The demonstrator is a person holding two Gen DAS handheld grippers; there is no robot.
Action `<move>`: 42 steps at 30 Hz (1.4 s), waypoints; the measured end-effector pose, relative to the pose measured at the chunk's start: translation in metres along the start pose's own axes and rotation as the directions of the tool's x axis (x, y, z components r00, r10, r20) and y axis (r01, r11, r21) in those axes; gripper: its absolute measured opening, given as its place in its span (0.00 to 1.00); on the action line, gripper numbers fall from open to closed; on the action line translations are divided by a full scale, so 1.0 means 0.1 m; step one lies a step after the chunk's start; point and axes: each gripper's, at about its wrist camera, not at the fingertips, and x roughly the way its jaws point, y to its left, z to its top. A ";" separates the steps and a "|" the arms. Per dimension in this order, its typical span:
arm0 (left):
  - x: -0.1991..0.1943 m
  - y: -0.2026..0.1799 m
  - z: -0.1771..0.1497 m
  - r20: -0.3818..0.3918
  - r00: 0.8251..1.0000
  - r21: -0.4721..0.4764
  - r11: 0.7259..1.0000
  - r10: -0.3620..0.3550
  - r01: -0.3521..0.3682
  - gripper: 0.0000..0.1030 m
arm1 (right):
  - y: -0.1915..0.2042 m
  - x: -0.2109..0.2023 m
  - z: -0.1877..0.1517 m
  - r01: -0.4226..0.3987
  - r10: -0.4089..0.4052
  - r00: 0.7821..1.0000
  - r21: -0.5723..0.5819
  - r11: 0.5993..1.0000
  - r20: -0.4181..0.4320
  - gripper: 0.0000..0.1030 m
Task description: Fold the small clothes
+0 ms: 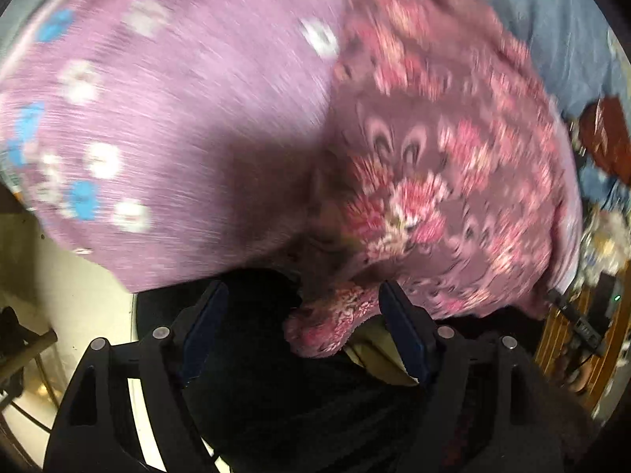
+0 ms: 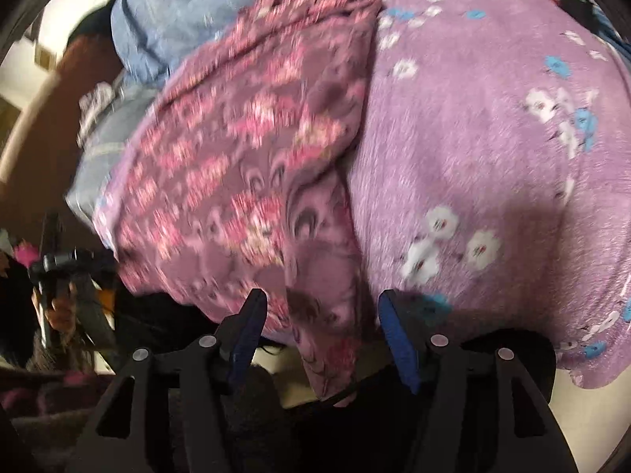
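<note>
Releasing a dark pink, flower-patterned fleece garment onto a lilac fleece blanket with white and blue flowers.

The garment lies along the blanket's near side, one corner hanging over the near edge, beside blue bedding. That overhang could drag the soft, thick pile down and spoil the fold. Left tongs and right tongs both stand spread, cloth between them but unpinched.
</note>
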 end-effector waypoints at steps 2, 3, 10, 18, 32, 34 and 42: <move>0.13 -0.10 -0.01 -0.013 1.000 0.020 1.000 -0.006 0.007 0.60 | 0.01 0.08 -0.05 -0.001 0.000 0.999 -0.013 1.000 -0.032 0.59; 0.16 -0.15 -0.01 -0.017 1.000 0.039 0.999 -0.024 0.025 0.42 | 0.00 0.10 -0.06 -0.004 0.003 0.999 -0.018 1.000 -0.044 0.55; -0.24 -0.52 -0.07 0.076 0.987 0.178 0.976 -0.142 0.127 0.02 | 0.25 -0.12 -0.07 -0.089 0.094 0.995 -0.181 0.979 0.017 0.04; -0.83 -0.45 0.59 0.236 0.898 0.108 0.928 -0.371 0.356 0.02 | 0.31 -0.73 0.52 -0.309 0.347 0.880 -0.164 0.937 0.324 0.04; -0.66 -0.39 2.19 0.343 0.861 -0.093 0.899 -0.375 0.428 0.02 | -0.30 -0.18 2.07 -0.401 0.310 0.825 0.103 0.910 0.473 0.04; -0.55 -0.38 2.47 0.336 0.864 -0.127 0.891 -0.376 0.437 0.02 | -0.44 -0.05 2.28 -0.412 0.296 0.825 0.153 0.898 0.481 0.04; -0.36 -0.40 3.18 0.336 0.860 -0.185 0.868 -0.385 0.461 0.02 | -0.75 0.41 2.85 -0.423 0.263 0.837 0.263 0.867 0.481 0.04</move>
